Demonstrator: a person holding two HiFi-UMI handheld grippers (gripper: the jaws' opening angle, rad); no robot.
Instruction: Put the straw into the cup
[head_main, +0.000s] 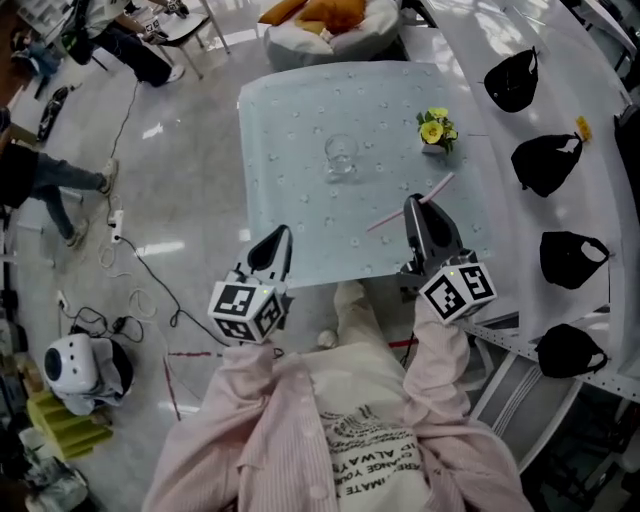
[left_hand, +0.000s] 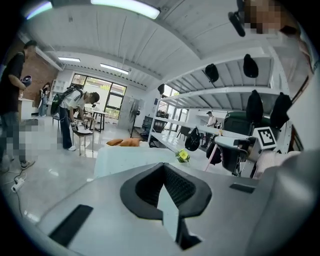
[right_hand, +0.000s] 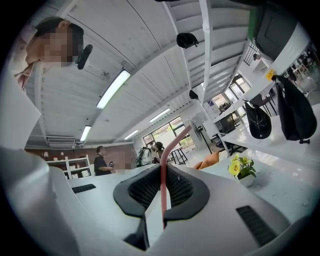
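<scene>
Right tongs (head_main: 413, 203) are clenched on a thin pink plastic straw (head_main: 437, 186). The straw runs slantwise across the tips above the near right part of the pale counter (head_main: 290, 120). Left tongs (head_main: 283, 232) are closed with nothing in them, at the counter's near edge. The clear glass cup (head_main: 341, 156) stands upright mid-counter, well apart from the straw. A small pot of yellow flowers (head_main: 436, 130) stands to the cup's right.

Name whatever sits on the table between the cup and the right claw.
Nothing: in the head view only bare table separates the cup from the right claw, which grips the straw.
</scene>
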